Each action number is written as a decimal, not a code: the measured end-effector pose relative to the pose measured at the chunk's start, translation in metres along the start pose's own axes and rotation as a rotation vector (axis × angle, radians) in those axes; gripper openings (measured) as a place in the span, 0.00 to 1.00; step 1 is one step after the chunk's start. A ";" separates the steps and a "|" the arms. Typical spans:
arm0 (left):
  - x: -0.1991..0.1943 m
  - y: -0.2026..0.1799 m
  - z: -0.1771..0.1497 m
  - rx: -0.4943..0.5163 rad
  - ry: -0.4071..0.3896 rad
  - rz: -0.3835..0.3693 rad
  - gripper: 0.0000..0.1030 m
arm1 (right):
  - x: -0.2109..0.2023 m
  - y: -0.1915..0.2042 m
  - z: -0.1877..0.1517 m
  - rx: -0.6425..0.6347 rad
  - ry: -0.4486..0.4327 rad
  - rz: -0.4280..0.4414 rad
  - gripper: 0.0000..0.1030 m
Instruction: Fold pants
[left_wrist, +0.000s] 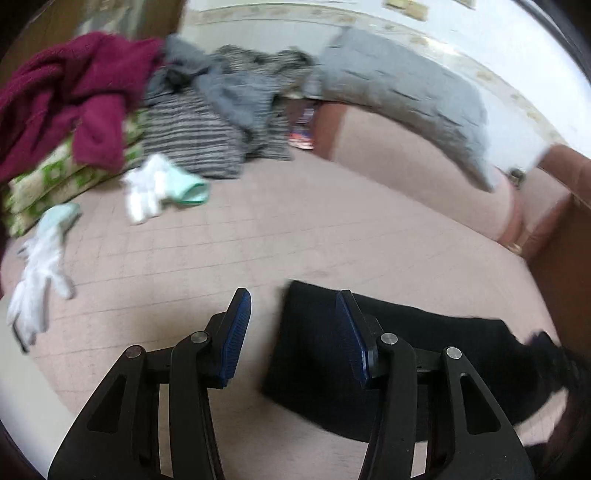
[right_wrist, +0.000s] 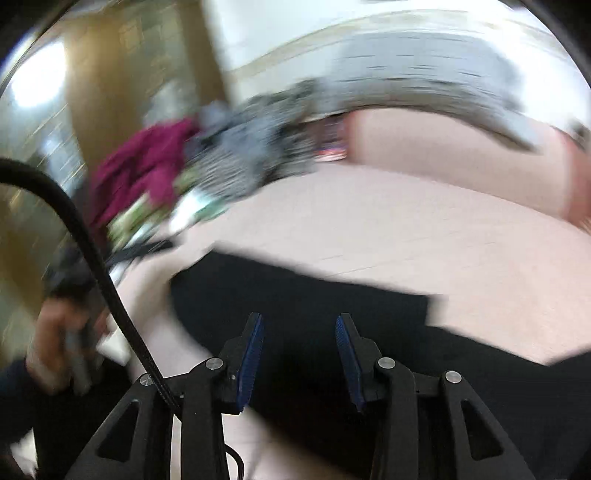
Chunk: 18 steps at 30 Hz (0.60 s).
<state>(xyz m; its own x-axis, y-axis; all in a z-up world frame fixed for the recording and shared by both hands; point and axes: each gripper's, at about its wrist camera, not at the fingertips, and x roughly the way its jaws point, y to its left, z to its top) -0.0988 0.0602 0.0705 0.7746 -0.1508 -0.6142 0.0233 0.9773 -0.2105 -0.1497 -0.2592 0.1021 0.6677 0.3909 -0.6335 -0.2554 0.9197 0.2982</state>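
Black pants (left_wrist: 406, 350) lie flat on the pink bed sheet (left_wrist: 240, 240), their near-left corner just past my left gripper (left_wrist: 293, 299). That gripper is open, with only sheet and the pants' edge seen between its blue pads. In the blurred right wrist view the pants (right_wrist: 314, 295) spread across the lower frame. My right gripper (right_wrist: 300, 321) hovers over them, open, with nothing pinched between its pads.
A heap of clothes at the back left holds a maroon garment (left_wrist: 74, 96) and striped grey ones (left_wrist: 207, 140). Two white gloves (left_wrist: 151, 188) (left_wrist: 37, 280) lie on the sheet. A grey pillow (left_wrist: 402, 96) rests at the back right. A person's hand (right_wrist: 62, 332) and black cable (right_wrist: 103, 280) show left.
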 end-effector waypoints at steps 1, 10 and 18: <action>0.002 -0.010 -0.003 0.028 0.011 -0.029 0.46 | 0.000 -0.019 0.004 0.060 0.008 -0.037 0.37; 0.033 -0.084 -0.031 0.271 0.149 -0.139 0.46 | 0.059 -0.075 0.011 0.216 0.147 0.025 0.14; 0.042 -0.108 -0.035 0.315 0.174 -0.159 0.46 | 0.081 -0.080 0.032 0.170 0.126 -0.090 0.07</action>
<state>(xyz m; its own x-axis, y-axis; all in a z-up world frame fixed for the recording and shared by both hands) -0.0909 -0.0566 0.0410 0.6277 -0.3006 -0.7181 0.3480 0.9335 -0.0866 -0.0530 -0.3022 0.0497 0.5870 0.3188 -0.7441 -0.0697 0.9357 0.3459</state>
